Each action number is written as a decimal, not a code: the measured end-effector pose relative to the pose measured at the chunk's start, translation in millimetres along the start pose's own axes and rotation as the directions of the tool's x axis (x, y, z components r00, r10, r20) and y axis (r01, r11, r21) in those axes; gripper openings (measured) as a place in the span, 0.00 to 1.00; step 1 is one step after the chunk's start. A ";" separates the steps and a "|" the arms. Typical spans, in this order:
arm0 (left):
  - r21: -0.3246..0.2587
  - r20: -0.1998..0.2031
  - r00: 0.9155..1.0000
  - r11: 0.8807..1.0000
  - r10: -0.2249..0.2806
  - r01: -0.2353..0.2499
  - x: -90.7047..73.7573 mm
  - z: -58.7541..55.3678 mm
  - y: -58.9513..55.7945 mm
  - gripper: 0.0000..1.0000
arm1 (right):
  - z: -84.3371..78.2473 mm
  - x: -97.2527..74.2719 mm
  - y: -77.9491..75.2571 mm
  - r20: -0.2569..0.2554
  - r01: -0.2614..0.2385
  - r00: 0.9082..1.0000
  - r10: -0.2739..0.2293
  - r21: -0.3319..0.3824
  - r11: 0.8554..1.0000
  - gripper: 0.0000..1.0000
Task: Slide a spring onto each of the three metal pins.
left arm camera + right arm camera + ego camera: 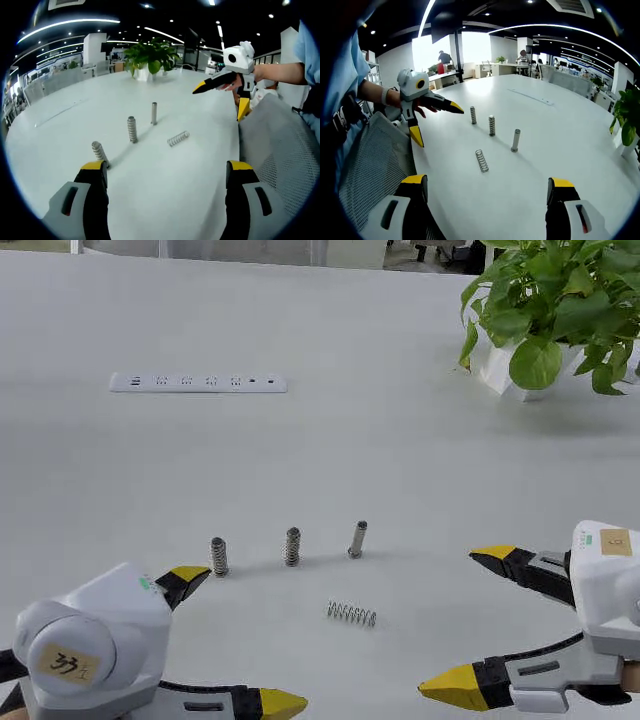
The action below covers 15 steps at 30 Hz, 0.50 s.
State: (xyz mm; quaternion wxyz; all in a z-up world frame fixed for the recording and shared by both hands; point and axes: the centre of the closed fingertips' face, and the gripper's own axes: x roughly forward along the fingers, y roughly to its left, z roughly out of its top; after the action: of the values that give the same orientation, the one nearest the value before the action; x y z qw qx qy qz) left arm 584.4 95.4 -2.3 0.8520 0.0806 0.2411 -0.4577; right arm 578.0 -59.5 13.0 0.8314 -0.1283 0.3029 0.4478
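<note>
Three upright metal pins stand in a row on the white table. The left pin (pixel 219 556) and the middle pin (pixel 292 546) each wear a spring. The right pin (pixel 357 539) is bare. A loose spring (pixel 351 614) lies flat just in front of the bare pin; it also shows as the loose spring (pixel 178 138) and the loose spring (pixel 481 160). My left gripper (pixel 242 638) is open at the near left, close to the left pin (pixel 100 152). My right gripper (pixel 472 616) is open at the near right, holding nothing.
A white power strip (pixel 198 383) lies further back on the left. A potted green plant (pixel 548 315) stands at the far right corner. A grey mesh chair (pixel 375 160) sits by the table's near edge.
</note>
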 end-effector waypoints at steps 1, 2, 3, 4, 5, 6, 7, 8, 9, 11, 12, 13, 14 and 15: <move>0.008 0.003 1.000 1.000 -0.010 0.010 1.3 1.0 -1.5 0.98 | -0.4 -1.7 -0.2 0.001 0.004 1.000 -0.004 0.005 1.000 0.99; 0.012 0.003 1.000 1.000 -0.016 0.016 2.5 1.5 -2.5 0.98 | -0.3 -3.0 -0.3 0.004 0.007 1.000 -0.007 0.010 1.000 0.99; 0.017 0.001 1.000 1.000 -0.022 0.022 3.9 1.9 -3.5 0.97 | 0.3 -4.1 0.2 0.009 0.009 1.000 -0.010 0.013 1.000 0.99; 0.030 -0.004 0.999 0.999 -0.033 0.033 6.1 2.1 -4.9 0.97 | 0.8 -5.4 0.8 0.014 0.014 1.000 -0.015 0.016 1.000 0.99; 0.039 -0.008 0.999 0.998 -0.040 0.040 7.8 2.2 -5.8 0.97 | 0.6 -6.3 0.8 0.017 0.019 1.000 -0.019 0.017 1.000 0.99; 0.053 -0.011 0.999 0.997 -0.052 0.052 10.6 2.8 -7.4 0.97 | 0.7 -7.5 0.9 0.025 0.026 0.999 -0.027 0.024 0.999 0.99; 0.064 -0.018 0.998 0.996 -0.063 0.064 12.7 2.6 -8.9 0.96 | 0.9 -8.3 1.7 0.031 0.029 0.999 -0.029 0.029 0.999 0.99; 0.073 -0.026 0.997 0.995 -0.068 0.069 14.6 2.0 -9.5 0.96 | 0.1 -8.9 2.6 0.033 0.030 0.999 -0.031 0.033 0.999 0.99; 0.088 -0.035 0.997 0.993 -0.076 0.079 17.8 1.7 -10.6 0.95 | -2.0 -10.0 4.8 0.033 0.032 0.999 -0.033 0.039 0.999 0.99; 0.102 -0.036 0.995 0.991 -0.089 0.092 22.4 4.0 -13.1 0.95 | -6.4 -11.9 7.3 0.030 0.038 0.999 -0.039 0.043 0.998 0.99; 0.106 -0.037 0.995 0.990 -0.093 0.097 24.3 4.7 -13.7 0.94 | -8.3 -13.1 8.0 0.028 0.041 0.999 -0.042 0.045 0.998 0.99; 0.111 -0.036 0.995 0.989 -0.097 0.101 26.1 5.3 -14.2 0.93 | -10.1 -14.3 8.5 0.026 0.043 0.999 -0.044 0.049 0.998 0.99; 0.115 -0.036 0.994 0.987 -0.105 0.108 28.9 6.4 -15.5 0.92 | -12.8 -16.4 9.4 0.023 0.046 0.999 -0.048 0.053 0.998 0.99; 0.115 -0.038 0.993 0.987 -0.109 0.113 30.8 6.8 -16.3 0.91 | -14.5 -18.1 9.9 0.021 0.050 0.998 -0.051 0.054 0.997 0.99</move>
State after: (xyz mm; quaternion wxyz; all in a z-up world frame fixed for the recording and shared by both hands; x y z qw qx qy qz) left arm 587.6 60.9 -9.9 0.8151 0.1241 0.2312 -0.5165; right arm 556.7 -73.0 13.5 0.8488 -0.1088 0.3022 0.4199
